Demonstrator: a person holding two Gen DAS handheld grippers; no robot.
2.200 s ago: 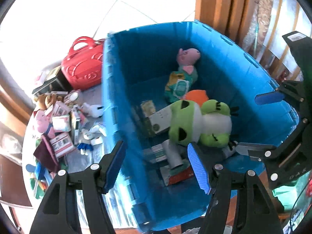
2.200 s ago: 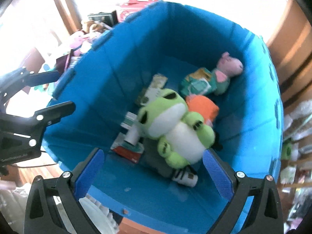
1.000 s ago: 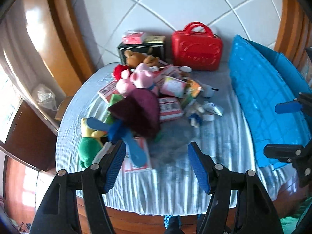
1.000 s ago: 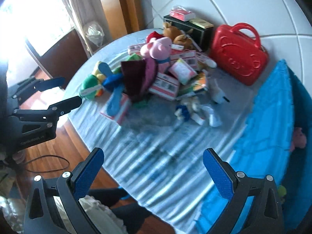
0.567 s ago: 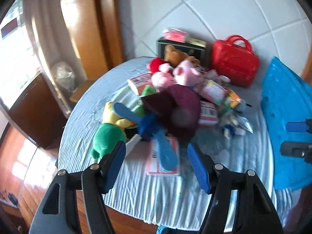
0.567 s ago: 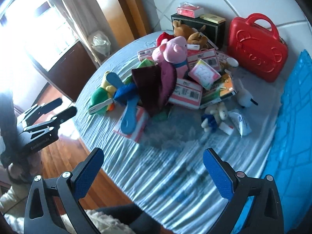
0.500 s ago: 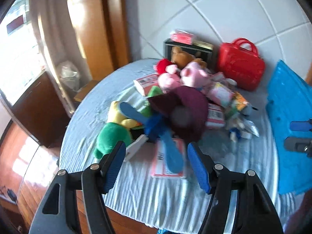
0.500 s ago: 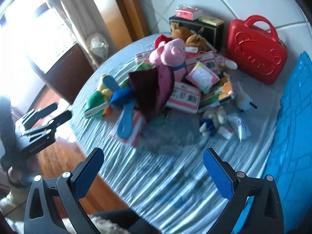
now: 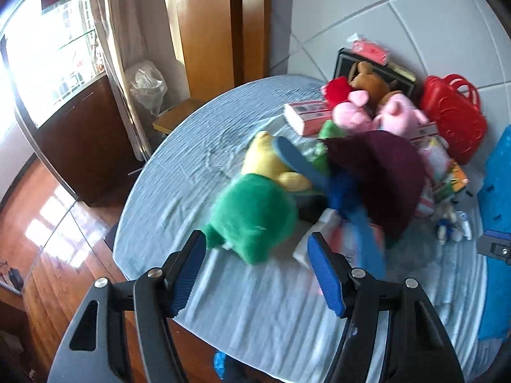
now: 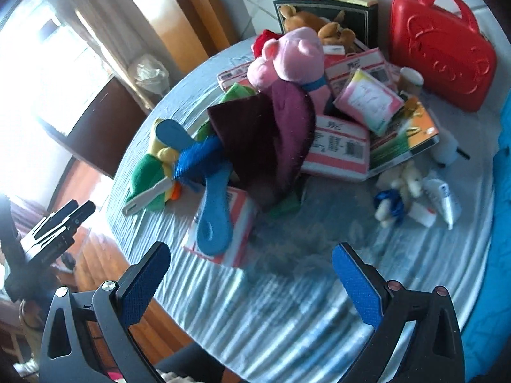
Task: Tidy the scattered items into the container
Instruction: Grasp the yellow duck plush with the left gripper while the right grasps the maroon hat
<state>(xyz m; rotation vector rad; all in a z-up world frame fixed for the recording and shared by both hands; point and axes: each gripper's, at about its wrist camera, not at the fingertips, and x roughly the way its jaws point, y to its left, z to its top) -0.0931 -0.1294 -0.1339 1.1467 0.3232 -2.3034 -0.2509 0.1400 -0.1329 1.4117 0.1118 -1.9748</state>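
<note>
A round table under a rumpled pale blue cloth is filling both views, standing on glossy wooden flooring beside a white tiled wall, wooden door frames and a bright window with a dark cabinet below it. The scattered items are lying heaped across the far half of the cloth: a green and yellow plush nearest the left gripper, a maroon cloth draped over a pink pig plush, a blue brush resting on a pink box, more pink boxes and a small white toy with blue. A red case and a black box are standing at the wall behind the heap. The blue container is showing only as an edge at the table's right side. Both the left gripper and the right gripper are hanging above the cloth with jaws apart and nothing between the pads.
</note>
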